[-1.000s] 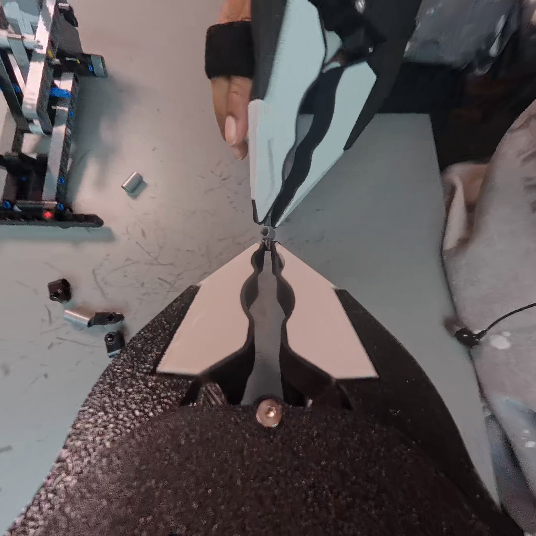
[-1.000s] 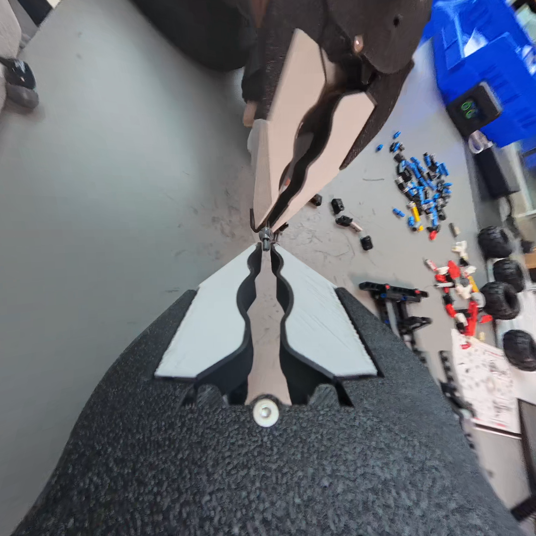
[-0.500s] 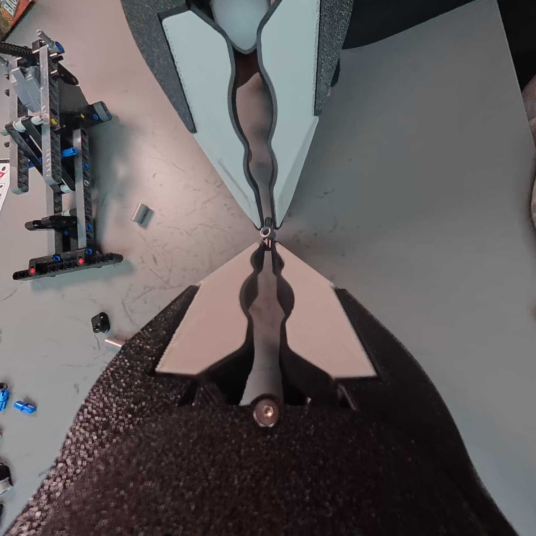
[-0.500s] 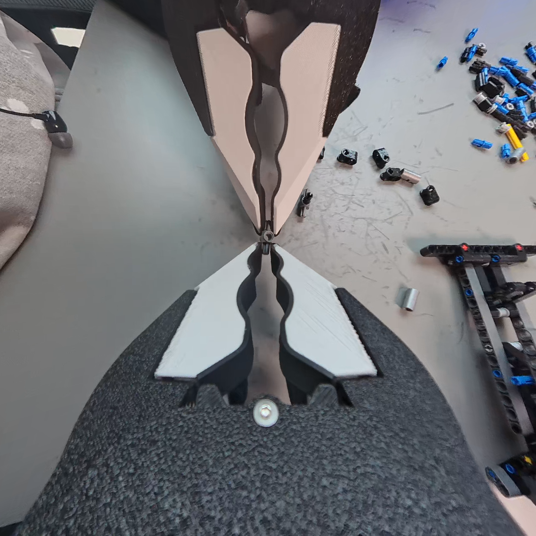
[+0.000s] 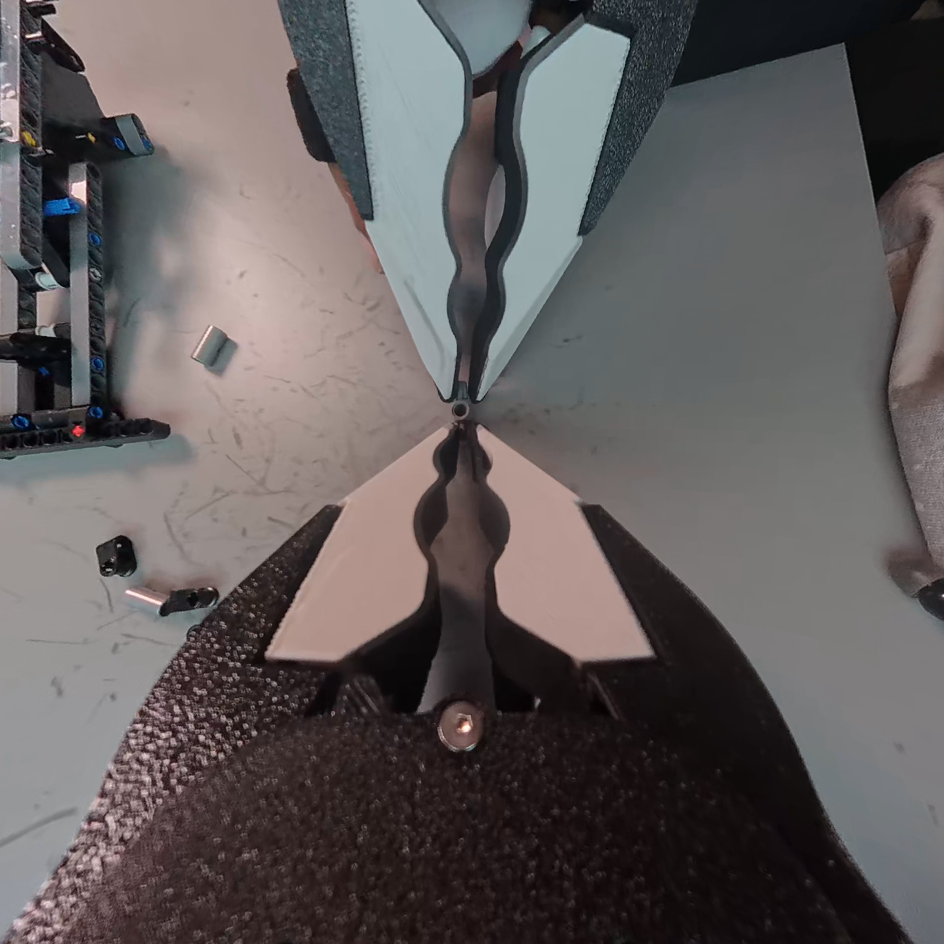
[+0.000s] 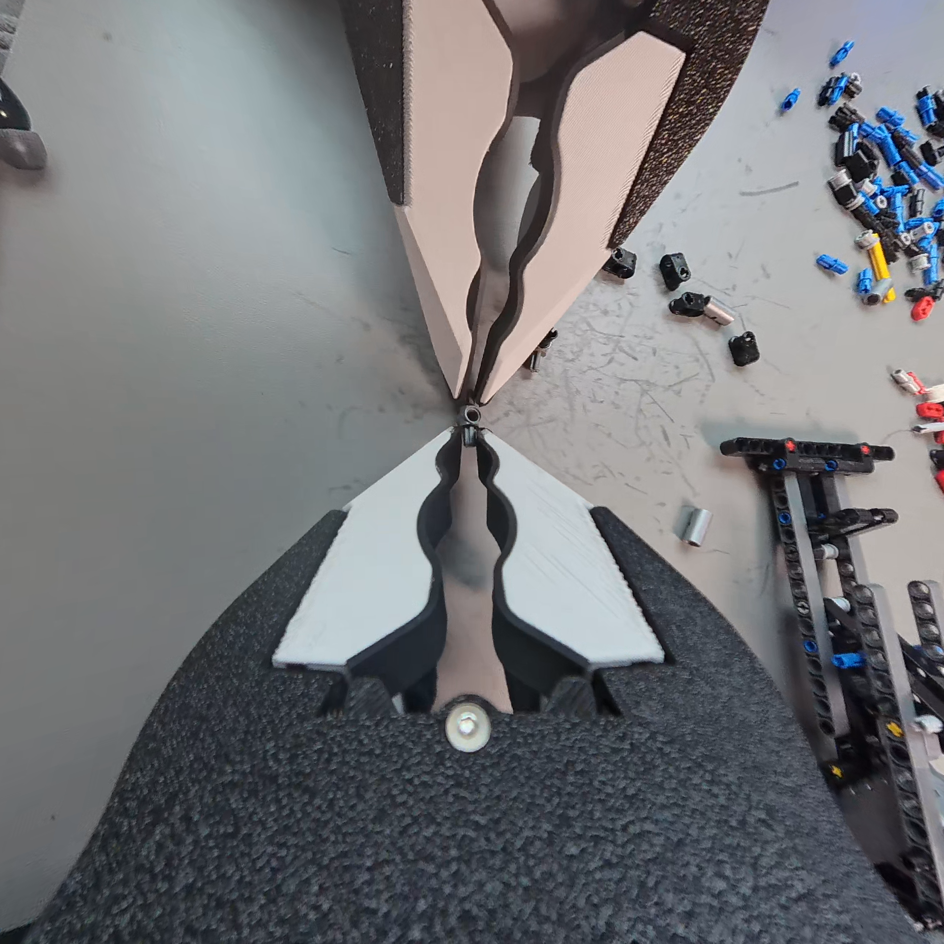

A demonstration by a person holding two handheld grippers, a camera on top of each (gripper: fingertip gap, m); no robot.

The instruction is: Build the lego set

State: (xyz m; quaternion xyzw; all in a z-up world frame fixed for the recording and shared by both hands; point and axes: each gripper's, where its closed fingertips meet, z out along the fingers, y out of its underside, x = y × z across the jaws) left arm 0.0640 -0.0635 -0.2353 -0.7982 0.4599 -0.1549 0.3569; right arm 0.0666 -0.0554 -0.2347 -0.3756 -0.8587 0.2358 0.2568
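Two grippers meet tip to tip over the grey table, sharing one tiny Lego piece.

Left wrist view: the left gripper (image 5: 462,434) is pinched closed on a small black connector (image 5: 461,408) at centre, with the chassis frame (image 5: 56,286) at 9 o'clock.
Right wrist view: the right gripper (image 6: 470,438) is clamped on the same connector (image 6: 471,414); the loose pin pile (image 6: 889,168) lies at 2 o'clock. It looks light, stiff and slippery; best held by its barrel ends.

Left wrist view: looks down steeply along its own fingers at the grey table (image 5: 689,332), close above it; the lego frame (image 5: 56,286) lies at its left edge.
Right wrist view: faces the opposite way, equally close; the lego frame (image 6: 843,587) lies at its right.
Shared: the frame, the small grey sleeve (image 5: 212,346) (image 6: 695,525) beside it.
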